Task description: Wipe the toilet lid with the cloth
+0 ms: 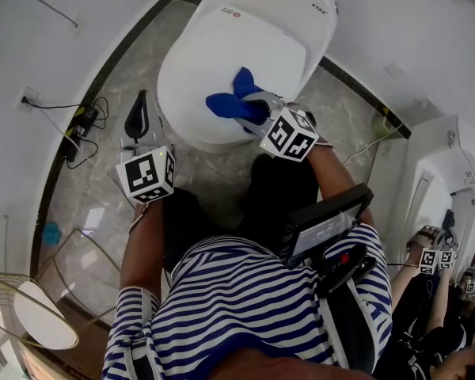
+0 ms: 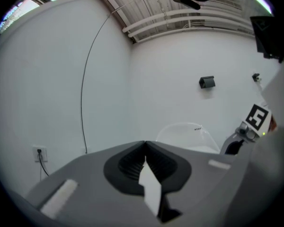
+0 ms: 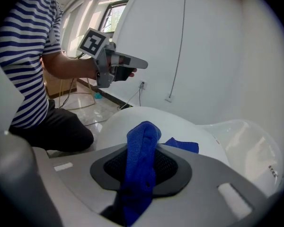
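Observation:
The white toilet lid [image 1: 222, 62] is closed, seen from above in the head view. A blue cloth [image 1: 236, 101] lies on its front right part, and my right gripper [image 1: 257, 111] is shut on it. In the right gripper view the cloth [image 3: 141, 160] is bunched between the jaws, one corner spread on the lid [image 3: 180, 126]. My left gripper [image 1: 136, 121] hovers left of the bowl above the floor, shut with nothing in it. In the left gripper view its jaws meet at a closed seam [image 2: 145, 148], pointing at the wall.
A wall socket [image 1: 28, 97] with black cables [image 1: 83, 125] sits at the left on the marble floor [image 1: 87, 204]. A gold wire stand [image 1: 32, 307] stands at the lower left. A second toilet [image 1: 447, 172] and another person with grippers are at the right.

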